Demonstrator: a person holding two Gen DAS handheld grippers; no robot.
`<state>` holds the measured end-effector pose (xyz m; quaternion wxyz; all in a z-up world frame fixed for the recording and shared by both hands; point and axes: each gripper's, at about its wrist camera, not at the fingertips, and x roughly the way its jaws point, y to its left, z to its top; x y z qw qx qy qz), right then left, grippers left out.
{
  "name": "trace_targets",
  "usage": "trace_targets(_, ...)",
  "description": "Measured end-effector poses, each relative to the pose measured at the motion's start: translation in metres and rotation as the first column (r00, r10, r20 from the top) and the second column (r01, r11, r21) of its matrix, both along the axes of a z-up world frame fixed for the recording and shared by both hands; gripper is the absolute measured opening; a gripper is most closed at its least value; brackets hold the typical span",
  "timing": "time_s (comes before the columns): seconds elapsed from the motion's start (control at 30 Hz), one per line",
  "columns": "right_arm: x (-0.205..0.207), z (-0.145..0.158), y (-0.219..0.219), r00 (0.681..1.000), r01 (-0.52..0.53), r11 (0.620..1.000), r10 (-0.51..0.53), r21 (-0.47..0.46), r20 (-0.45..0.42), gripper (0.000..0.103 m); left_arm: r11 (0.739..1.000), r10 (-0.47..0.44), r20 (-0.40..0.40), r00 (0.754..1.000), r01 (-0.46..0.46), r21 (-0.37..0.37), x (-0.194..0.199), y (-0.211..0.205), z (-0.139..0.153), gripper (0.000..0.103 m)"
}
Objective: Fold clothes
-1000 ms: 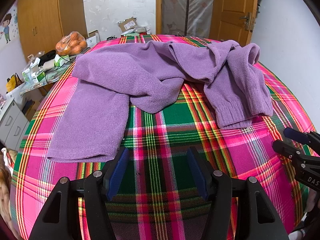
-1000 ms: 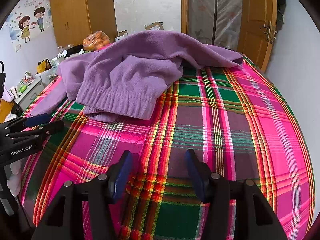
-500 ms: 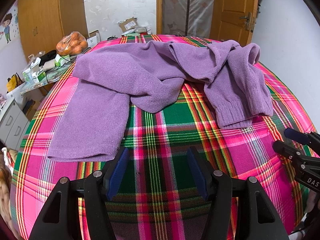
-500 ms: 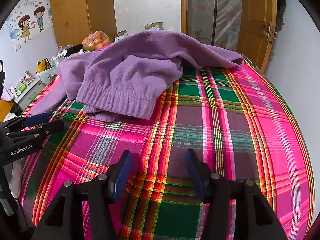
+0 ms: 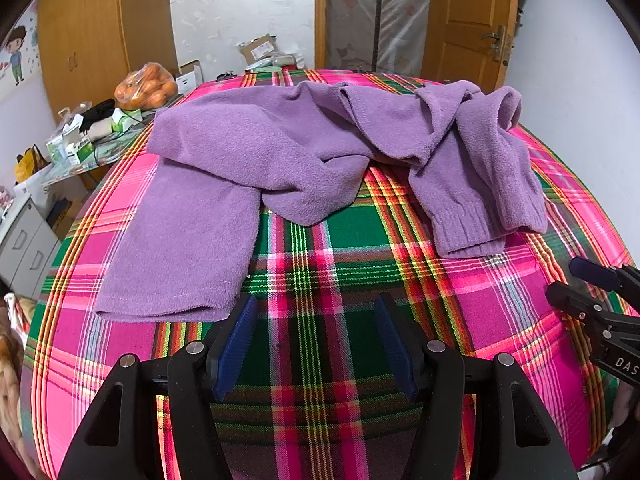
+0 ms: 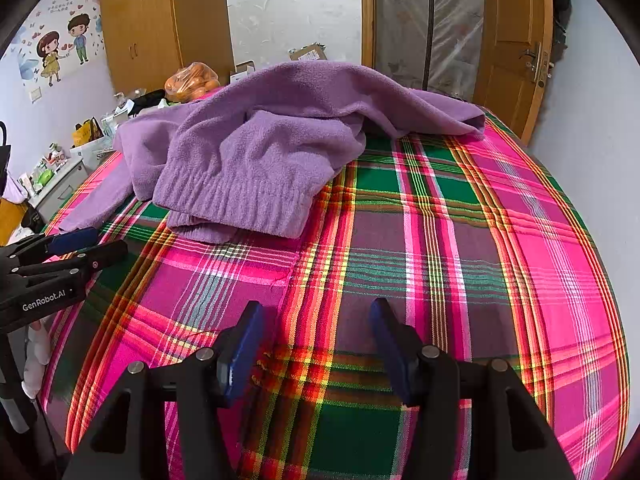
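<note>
Left wrist view put my left claw [image 5: 314,318] low over the plaid bedspread [image 5: 332,264], its blue pads spread apart with nothing between them. Just ahead of the left pad lay the hem of a purple fleece trouser leg [image 5: 176,256], flat on the bed. The purple fleece trousers [image 5: 280,148] ran from there toward the far side, rumpled and folded over themselves, with the ribbed waistband [image 5: 468,228] lying off to the right. My right claw [image 5: 580,288] showed at the right edge, near that waistband but not touching it. From the right wrist view, its pads also stood apart and empty over bare plaid, the waistband lying ahead and to the left. A bag of oranges [image 5: 146,88] sat beyond the bed on a cluttered tabletop [image 5: 92,148].
</note>
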<state>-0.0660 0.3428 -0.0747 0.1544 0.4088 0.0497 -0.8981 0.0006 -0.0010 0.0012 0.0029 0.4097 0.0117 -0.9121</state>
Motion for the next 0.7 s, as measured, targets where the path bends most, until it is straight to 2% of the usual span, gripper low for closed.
trace_targets(0.23,-0.001,-0.0001,0.0033,1.0,-0.008,1.0,0.009,-0.029,0.008,0.059,1.0,0.006,0.002,1.0,-0.006,0.003,-0.0006,-0.0008,-0.0002,0.063)
trace_targets(0.47,-0.0005,-0.0011,0.0004,1.0,-0.02,1.0,0.02,-0.018,0.008,0.062,1.0,0.009,0.002,1.0,-0.009,0.004,-0.0007,-0.0002,-0.0003,0.063)
trace_targets(0.7,0.001,-0.0004,0.0026,1.0,-0.021,0.999,0.021,-0.036,0.007,0.062,1.0,0.011,0.013,1.0,-0.011,0.012,0.0,0.0003,0.0001,0.063)
